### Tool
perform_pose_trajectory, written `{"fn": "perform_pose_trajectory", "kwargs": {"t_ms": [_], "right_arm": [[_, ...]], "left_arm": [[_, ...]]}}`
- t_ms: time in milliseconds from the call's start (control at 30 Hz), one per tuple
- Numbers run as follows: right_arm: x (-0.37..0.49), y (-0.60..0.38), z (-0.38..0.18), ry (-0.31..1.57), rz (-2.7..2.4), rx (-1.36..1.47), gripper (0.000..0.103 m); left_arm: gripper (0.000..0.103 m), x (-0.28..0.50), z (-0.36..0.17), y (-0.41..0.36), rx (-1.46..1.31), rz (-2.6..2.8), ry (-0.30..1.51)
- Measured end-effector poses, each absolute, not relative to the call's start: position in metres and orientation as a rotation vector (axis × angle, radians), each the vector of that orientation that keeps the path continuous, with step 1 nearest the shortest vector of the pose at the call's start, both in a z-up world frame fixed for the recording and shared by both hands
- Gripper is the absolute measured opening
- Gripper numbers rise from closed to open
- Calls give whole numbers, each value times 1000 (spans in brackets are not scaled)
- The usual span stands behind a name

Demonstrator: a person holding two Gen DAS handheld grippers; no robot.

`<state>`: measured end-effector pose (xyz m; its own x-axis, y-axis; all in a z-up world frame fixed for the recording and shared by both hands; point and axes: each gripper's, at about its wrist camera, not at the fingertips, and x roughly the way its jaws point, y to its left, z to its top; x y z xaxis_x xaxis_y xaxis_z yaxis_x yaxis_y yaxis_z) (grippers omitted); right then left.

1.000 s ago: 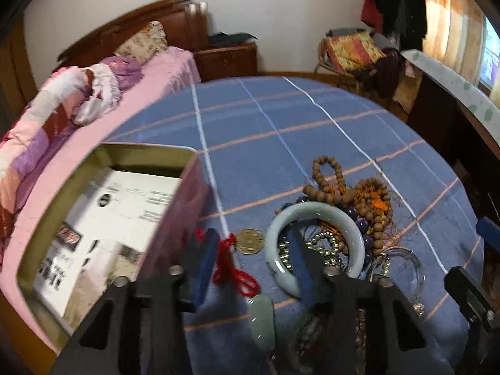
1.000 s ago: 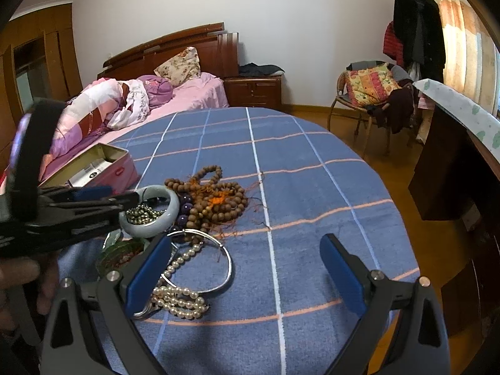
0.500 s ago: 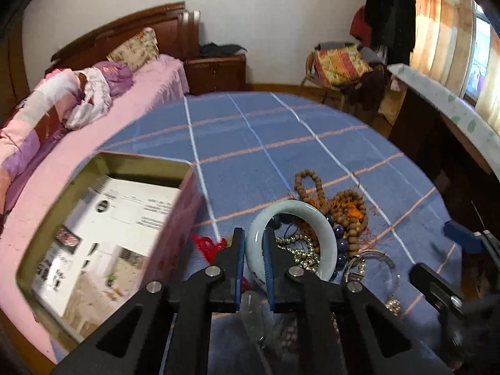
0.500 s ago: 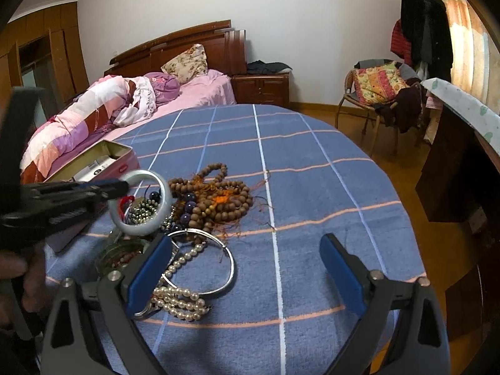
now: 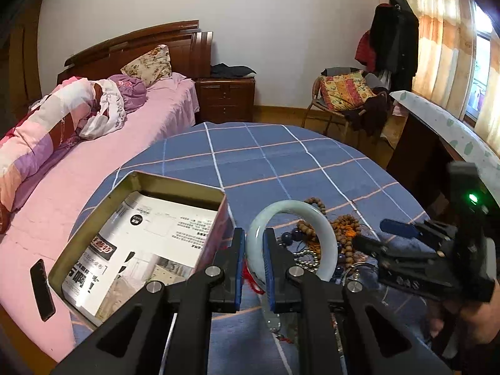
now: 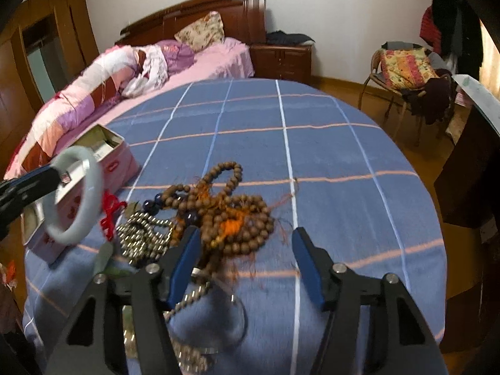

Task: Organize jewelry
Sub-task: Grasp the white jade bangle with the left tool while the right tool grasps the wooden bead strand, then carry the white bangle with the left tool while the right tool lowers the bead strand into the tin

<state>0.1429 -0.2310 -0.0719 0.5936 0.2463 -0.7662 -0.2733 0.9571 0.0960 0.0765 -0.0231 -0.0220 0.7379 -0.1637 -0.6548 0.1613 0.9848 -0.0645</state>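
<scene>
Lower left of the left wrist view, printed paper lining the open gold-rimmed tin box (image 5: 137,184) carries writing too small to read. Beside it the left gripper (image 5: 252,251) has its jaws clamped on the pale green jade bangle (image 5: 293,209), raised above the desk (image 5: 281,162). Lower centre of the right wrist view, the right gripper (image 6: 247,247), jaws just closing yet apart, straddles blurred brown wooden prayer beads (image 6: 231,215).

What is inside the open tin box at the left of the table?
The tin box holds printed paper, a leaflet with text and photos, covering the whole bottom. No jewelry is visible on it. Anything beneath the paper is hidden.
</scene>
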Motion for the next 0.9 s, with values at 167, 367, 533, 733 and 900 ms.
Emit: {"fn": "perform_pose_trajectory", "kwargs": {"t_ms": [167,367,533,733,900], "right_arm": [[158,-223,-80,930,290,-61,60],[163,-224,-81,978,336,-41,42],[156,-227,-75,970,382,-41,16],[150,-220,-64,900,368,-89,10],[149,-218,-44,836,363,-94,10]], "left_arm": [[10,76,-25,-15,-10,-179,725],[10,76,-24,-5,-26,-168,723],[11,73,-20,0,-28,-161,713],[11,72,-15,5,-31,-151,702],[11,72,-9,12,-36,-138,689]]}}
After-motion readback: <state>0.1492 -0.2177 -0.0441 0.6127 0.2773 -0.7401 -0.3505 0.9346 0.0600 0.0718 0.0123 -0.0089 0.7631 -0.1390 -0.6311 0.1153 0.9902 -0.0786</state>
